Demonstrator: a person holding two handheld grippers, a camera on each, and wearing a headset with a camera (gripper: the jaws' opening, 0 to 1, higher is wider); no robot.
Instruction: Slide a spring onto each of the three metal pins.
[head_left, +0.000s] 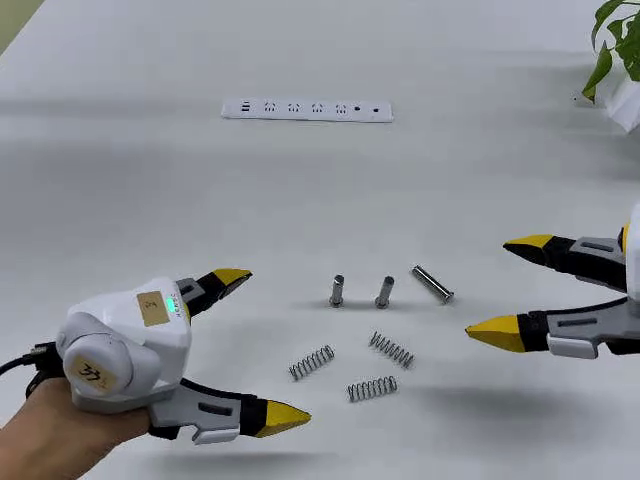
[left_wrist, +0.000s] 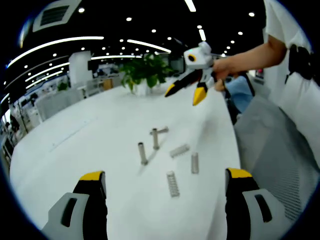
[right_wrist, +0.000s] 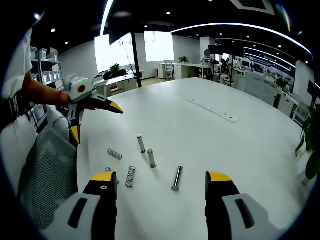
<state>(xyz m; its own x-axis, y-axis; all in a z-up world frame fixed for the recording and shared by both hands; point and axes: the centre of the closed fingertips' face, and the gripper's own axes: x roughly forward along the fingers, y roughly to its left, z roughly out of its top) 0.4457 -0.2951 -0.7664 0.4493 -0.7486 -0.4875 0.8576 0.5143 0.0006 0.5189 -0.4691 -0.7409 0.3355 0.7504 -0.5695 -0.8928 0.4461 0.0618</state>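
Left tool (head_left: 275, 344) wide apart, right tool (head_left: 487, 287) wide apart, springs (head_left: 372, 388) near pins (head_left: 337, 290)

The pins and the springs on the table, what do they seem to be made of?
Pins: apparently metal, likely steel, smooth and polished; the lying pin shows a bright glint along its grey shaft. Springs: thin coiled wire, silvery grey, probably steel too, though the pictures cannot settle the alloy.
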